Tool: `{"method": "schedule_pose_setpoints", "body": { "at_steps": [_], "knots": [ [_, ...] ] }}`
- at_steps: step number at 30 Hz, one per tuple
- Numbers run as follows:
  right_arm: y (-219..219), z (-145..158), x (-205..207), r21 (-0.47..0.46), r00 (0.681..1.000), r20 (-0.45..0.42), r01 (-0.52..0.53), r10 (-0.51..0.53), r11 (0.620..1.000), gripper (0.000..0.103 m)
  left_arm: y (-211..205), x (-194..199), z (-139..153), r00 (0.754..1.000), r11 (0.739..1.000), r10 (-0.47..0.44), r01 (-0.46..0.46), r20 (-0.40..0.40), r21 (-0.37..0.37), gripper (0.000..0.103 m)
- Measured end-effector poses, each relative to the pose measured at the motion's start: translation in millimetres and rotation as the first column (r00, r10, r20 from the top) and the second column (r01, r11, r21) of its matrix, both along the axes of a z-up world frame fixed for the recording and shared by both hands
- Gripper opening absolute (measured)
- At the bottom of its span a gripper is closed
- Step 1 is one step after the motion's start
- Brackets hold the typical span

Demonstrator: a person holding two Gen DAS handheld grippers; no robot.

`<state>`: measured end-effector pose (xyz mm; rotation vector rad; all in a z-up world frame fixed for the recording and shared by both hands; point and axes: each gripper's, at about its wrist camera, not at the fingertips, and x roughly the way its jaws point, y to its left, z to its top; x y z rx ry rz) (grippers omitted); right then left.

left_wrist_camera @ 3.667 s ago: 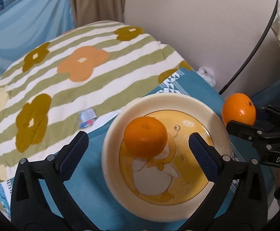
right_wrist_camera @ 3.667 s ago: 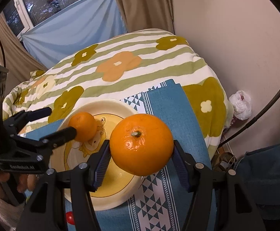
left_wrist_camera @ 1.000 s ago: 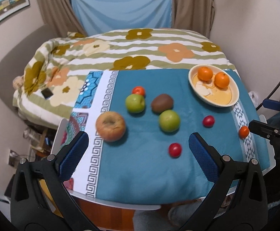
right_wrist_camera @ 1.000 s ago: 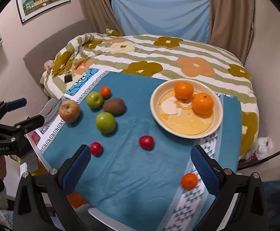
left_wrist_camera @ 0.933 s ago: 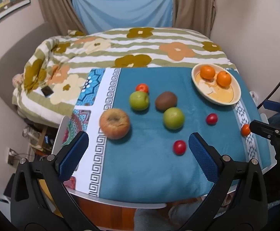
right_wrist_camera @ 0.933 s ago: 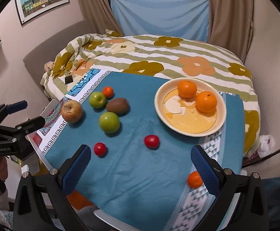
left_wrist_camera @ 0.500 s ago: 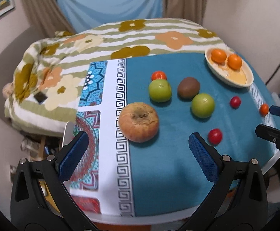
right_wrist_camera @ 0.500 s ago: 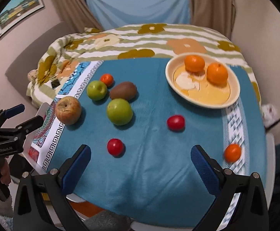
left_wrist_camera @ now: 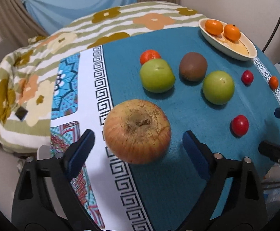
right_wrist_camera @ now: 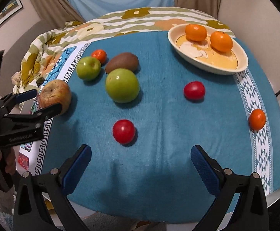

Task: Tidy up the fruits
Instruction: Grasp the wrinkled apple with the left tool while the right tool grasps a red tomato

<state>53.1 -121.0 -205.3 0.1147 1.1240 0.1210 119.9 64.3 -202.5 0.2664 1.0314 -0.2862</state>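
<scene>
I have the left gripper poised over the wrinkled apple at the bench's left edge, on the cloth's patterned border; its jaws have just been closing but stand apart, the apple between them, pads not touching. My right gripper hangs with jaws wide apart and empty near the front edge, a red tomato just beyond. The plate with two oranges sits at the far right corner. Two green apples, a kiwi and small fruits lie mid-bench.
</scene>
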Motion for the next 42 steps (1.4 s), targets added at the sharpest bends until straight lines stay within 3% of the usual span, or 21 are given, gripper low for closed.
{"method": "schedule_pose_setpoints", "body": {
  "at_steps": [4,9,13,17,23,26,30,33,36,42],
  "knots": [
    [5,-6,0,-0.004,1.0,-0.006,0.019,-0.019,1.0,0.102,-2,5,-6,1.0,1.0,-0.024,0.024,-0.01,-0.009,0.086],
    [8,-13,4,0.02,0.999,-0.037,0.024,-0.024,1.0,0.089,-1,7,-11,0.999,0.999,-0.032,0.032,-0.006,-0.002,0.08],
    [14,-16,4,0.016,0.999,-0.039,0.021,-0.02,1.0,0.087,5,7,-10,0.999,0.999,-0.035,0.035,-0.018,-0.03,0.08],
    [17,-19,8,0.009,0.998,-0.056,0.028,-0.027,1.0,0.076,10,4,-10,0.999,0.999,-0.034,0.033,-0.024,-0.043,0.08],
    [13,-23,13,0.022,0.998,-0.057,0.038,-0.037,0.999,0.075,13,-6,-10,0.999,0.999,-0.036,0.034,-0.026,-0.039,0.08],
    [16,-25,17,0.02,0.998,-0.057,0.024,-0.023,1.0,0.066,16,-12,-10,0.999,0.999,-0.027,0.026,-0.029,-0.039,0.08],
    [22,-26,24,-0.007,0.999,-0.037,0.007,-0.007,1.0,0.064,21,-19,-9,0.999,0.999,-0.006,0.004,-0.036,-0.051,0.08],
    [25,-25,28,-0.032,1.0,-0.027,-0.003,0.002,0.999,0.052,24,-23,-9,0.999,0.998,0.006,-0.008,-0.04,-0.055,0.08],
    [27,-24,30,-0.043,0.999,-0.03,-0.021,0.02,0.999,0.028,25,-25,-8,0.999,0.998,0.017,-0.019,-0.04,-0.061,0.08],
    [26,-8,26,-0.032,1.0,-0.001,-0.026,0.026,0.999,0.028,26,-32,9,0.999,0.997,0.026,-0.028,-0.025,-0.077,0.08]
  ]
}}
